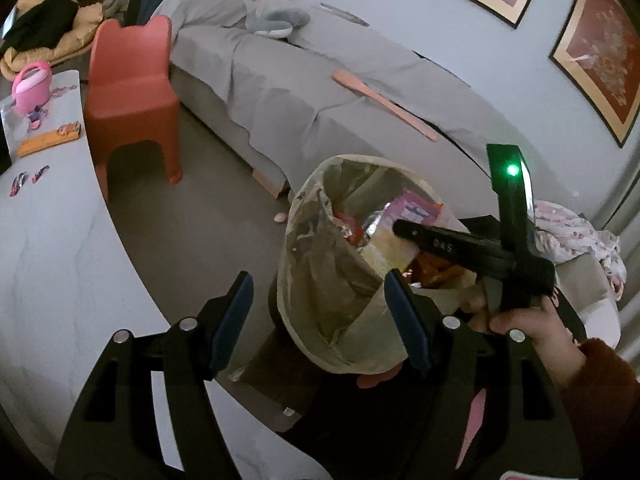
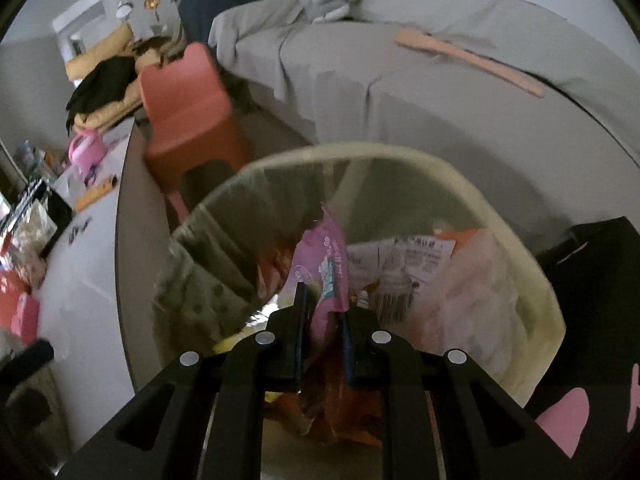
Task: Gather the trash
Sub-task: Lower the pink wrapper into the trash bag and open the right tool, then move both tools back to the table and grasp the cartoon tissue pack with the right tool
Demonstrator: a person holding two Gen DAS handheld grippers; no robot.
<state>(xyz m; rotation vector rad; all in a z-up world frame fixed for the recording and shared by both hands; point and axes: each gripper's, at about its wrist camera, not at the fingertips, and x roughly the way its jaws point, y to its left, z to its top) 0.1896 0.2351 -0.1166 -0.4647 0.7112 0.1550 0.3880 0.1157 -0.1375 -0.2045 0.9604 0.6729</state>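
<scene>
Here, the right gripper pinches a pink wrapper over the lined trash bin, already holding packets; the left gripper, jaws spread around the bin's near rim, grips nothing. Small wrappers on the white table appear still uncollected.
</scene>
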